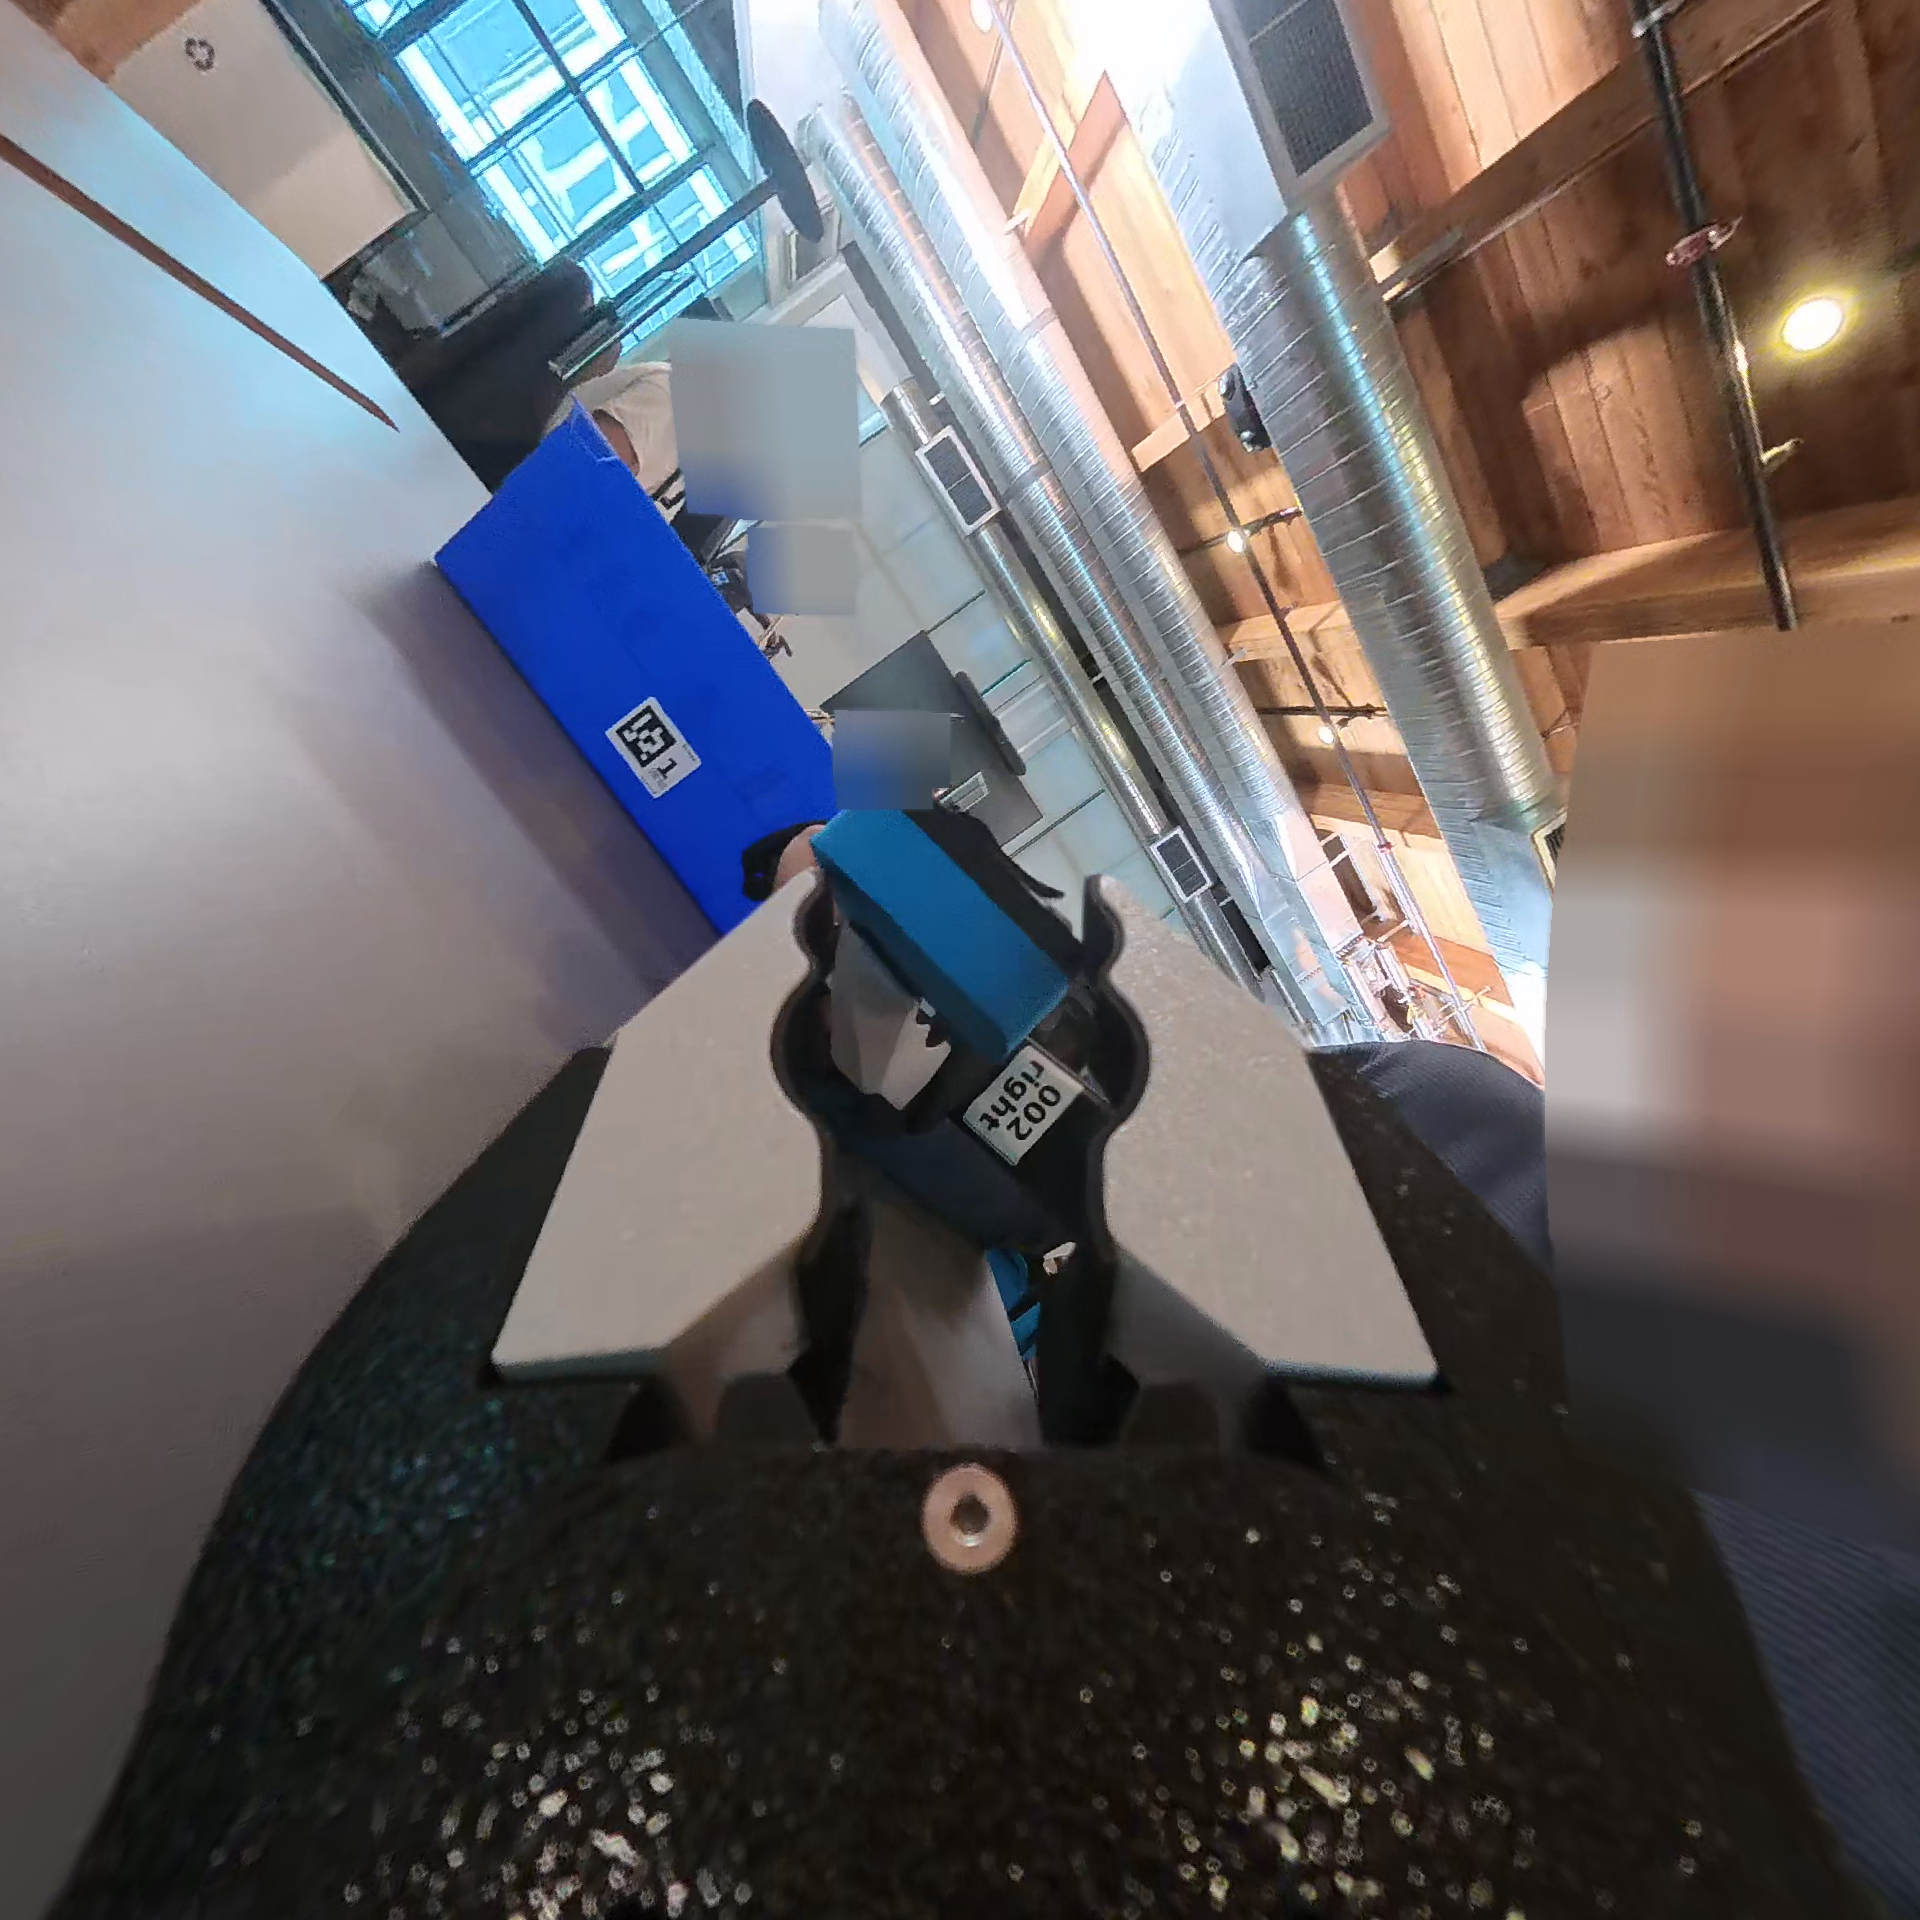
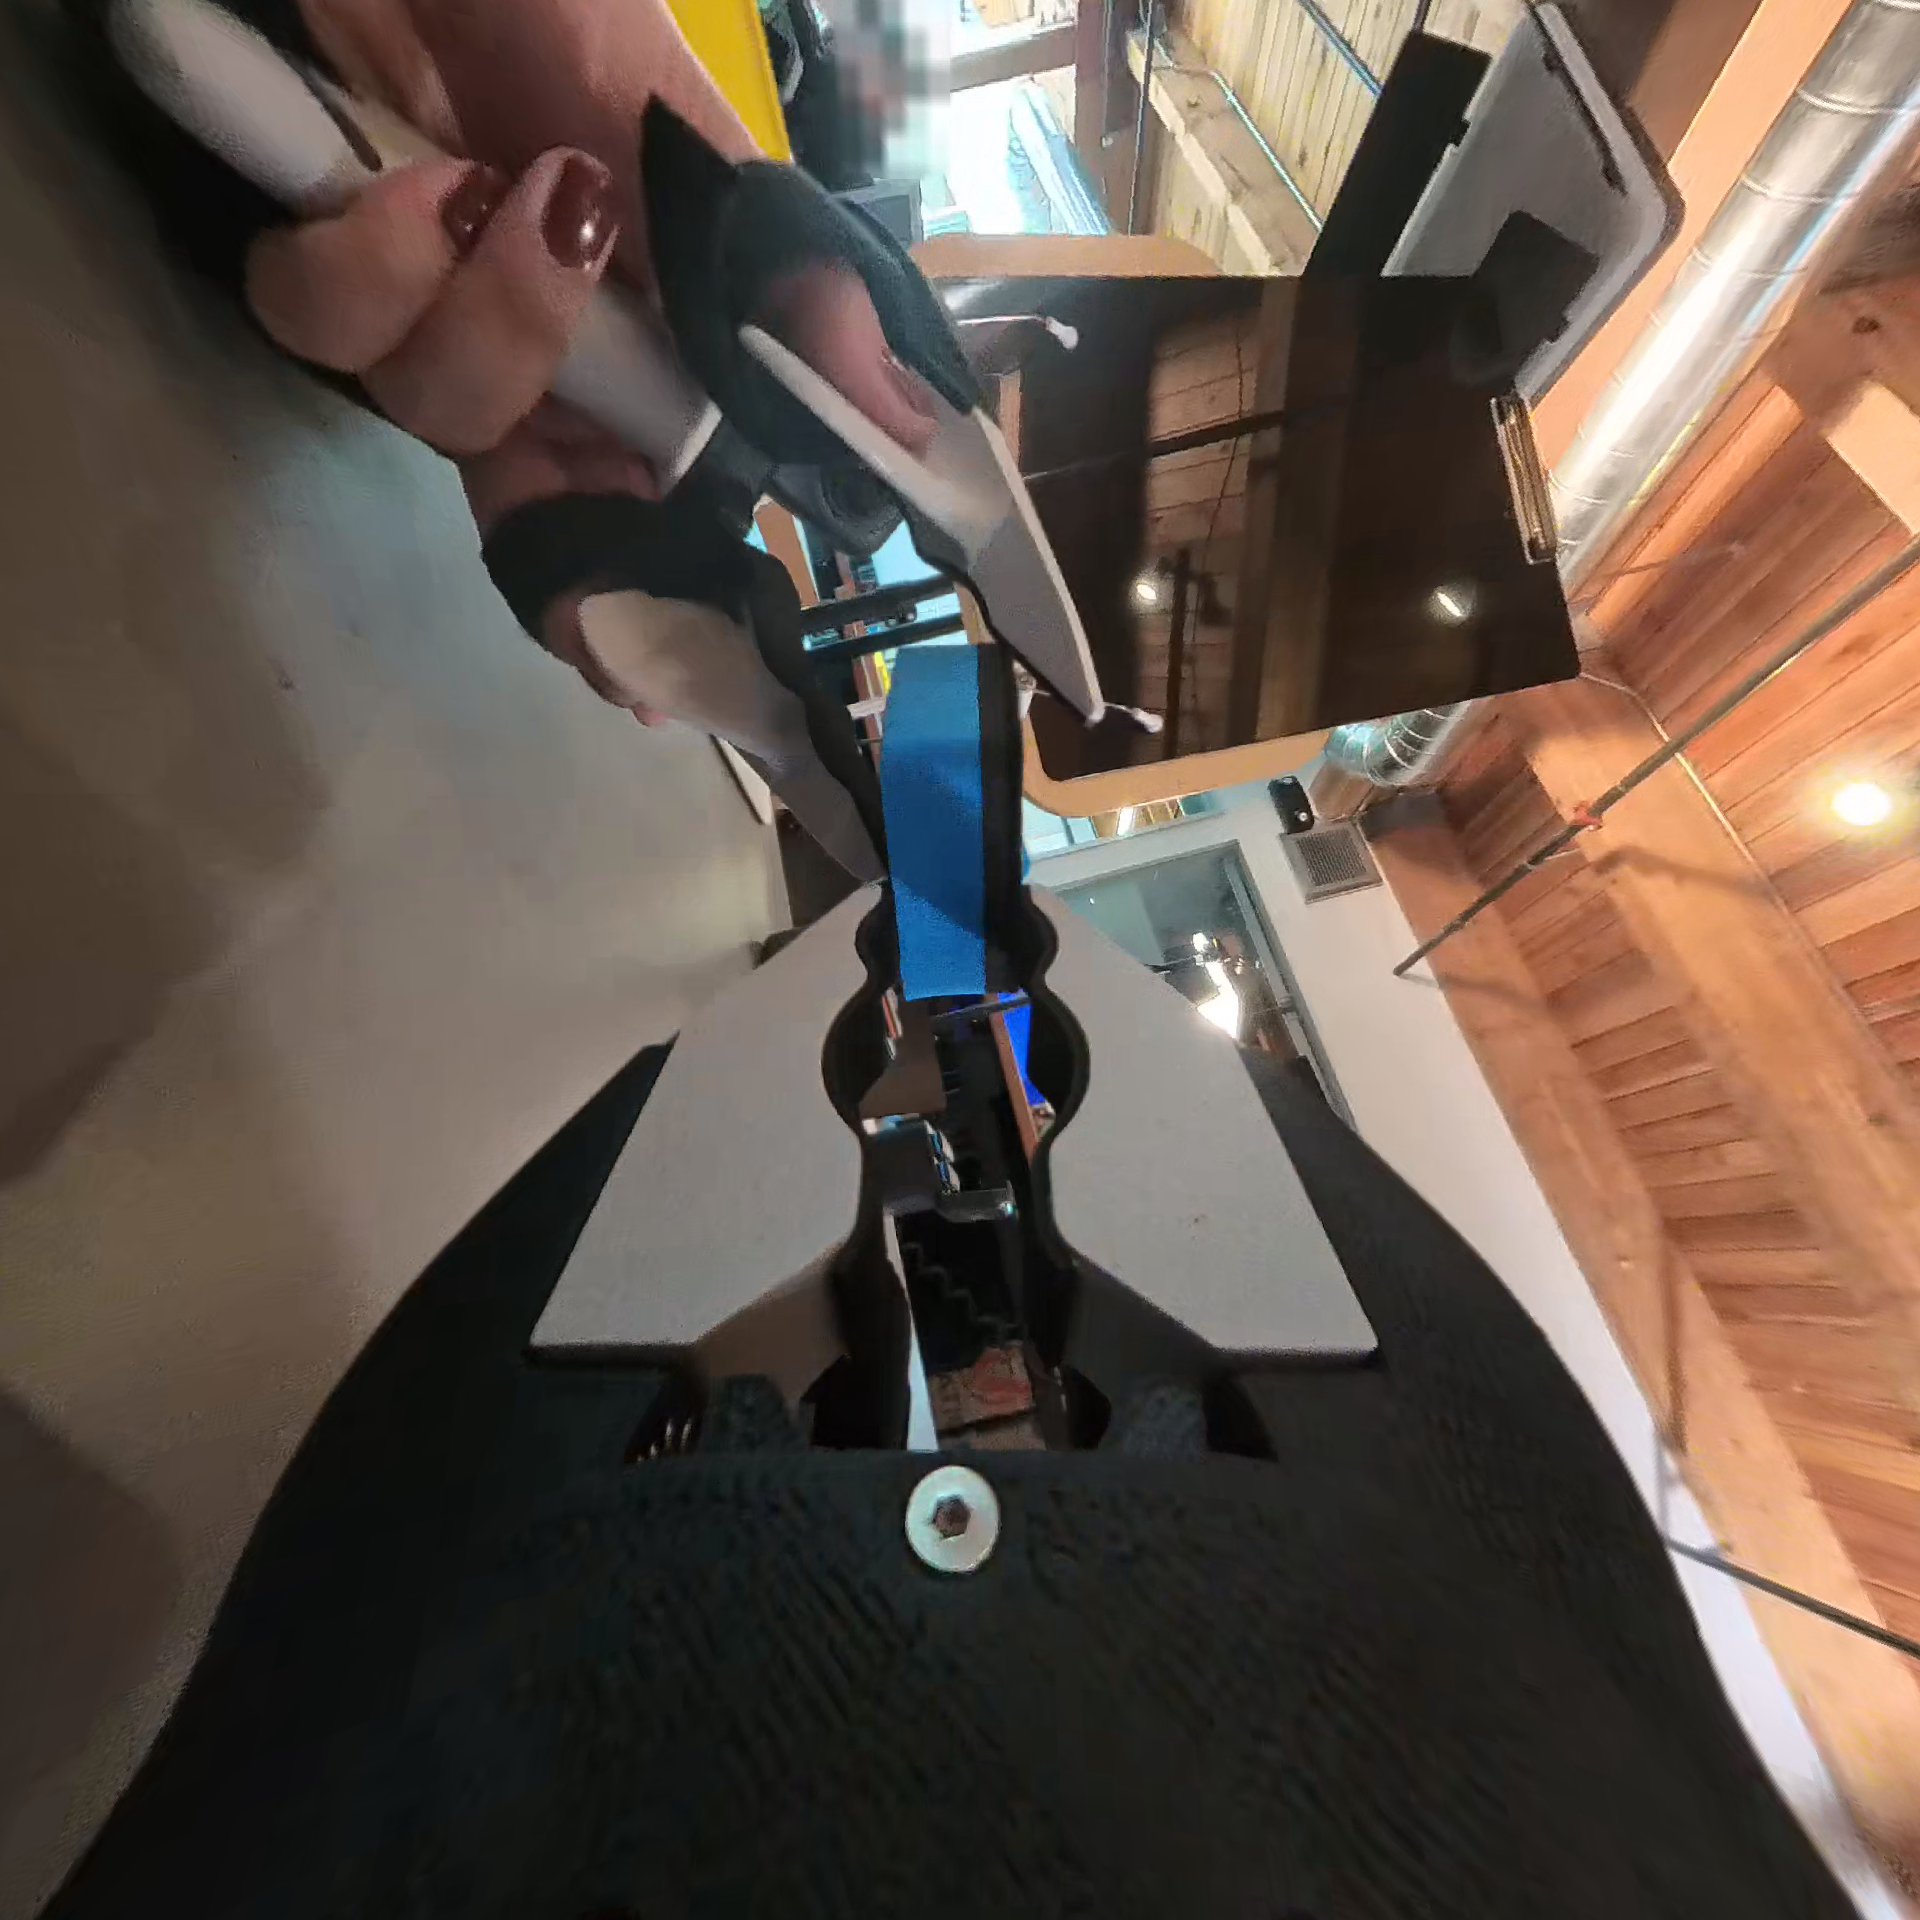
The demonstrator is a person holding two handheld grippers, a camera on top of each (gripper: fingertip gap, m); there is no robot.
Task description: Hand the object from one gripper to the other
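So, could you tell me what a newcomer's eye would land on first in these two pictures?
The blue block first: it sits dead centre in both views, pinched at the tips of the right tool, with the left tool straddling its other end. Next come the hand gripping the left tool, upper left in the right view, and the big blue box on the white surface, left of centre in the left view.

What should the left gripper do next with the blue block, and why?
Probably close the left gripper on the blue block. Its fingers straddle the block's far end, one apparently not touching it, while the right gripper appears clamped on the near end. The right should let go only after that.
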